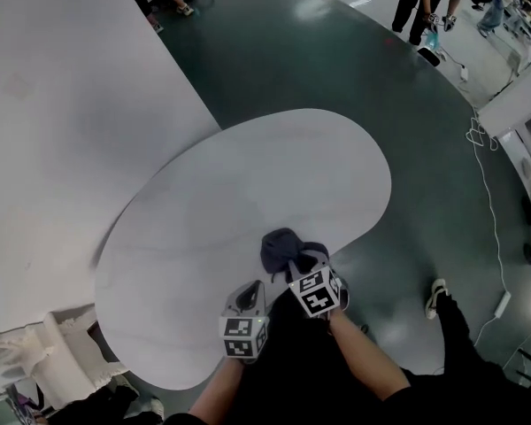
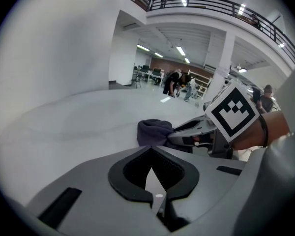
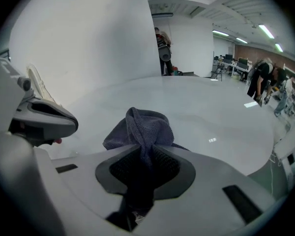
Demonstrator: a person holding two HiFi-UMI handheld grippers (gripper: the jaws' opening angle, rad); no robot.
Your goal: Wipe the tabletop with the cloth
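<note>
A dark blue-grey cloth (image 1: 283, 248) is bunched up on the white kidney-shaped tabletop (image 1: 248, 193) near its front edge. My right gripper (image 1: 303, 264) is shut on the cloth (image 3: 143, 132), whose folds rise between its jaws and hang down through them. My left gripper (image 1: 246, 301) sits just left of the right one, above the table's front edge, shut with nothing in it. In the left gripper view the cloth (image 2: 154, 132) lies ahead, with the right gripper (image 2: 194, 132) reaching into it from the right.
A large white wall panel (image 1: 62, 131) stands along the table's left side. White furniture (image 1: 44, 361) is at lower left. Dark green floor (image 1: 354, 69) surrounds the table; a white cable (image 1: 491, 202) runs on it at right. People stand far off (image 1: 425, 7).
</note>
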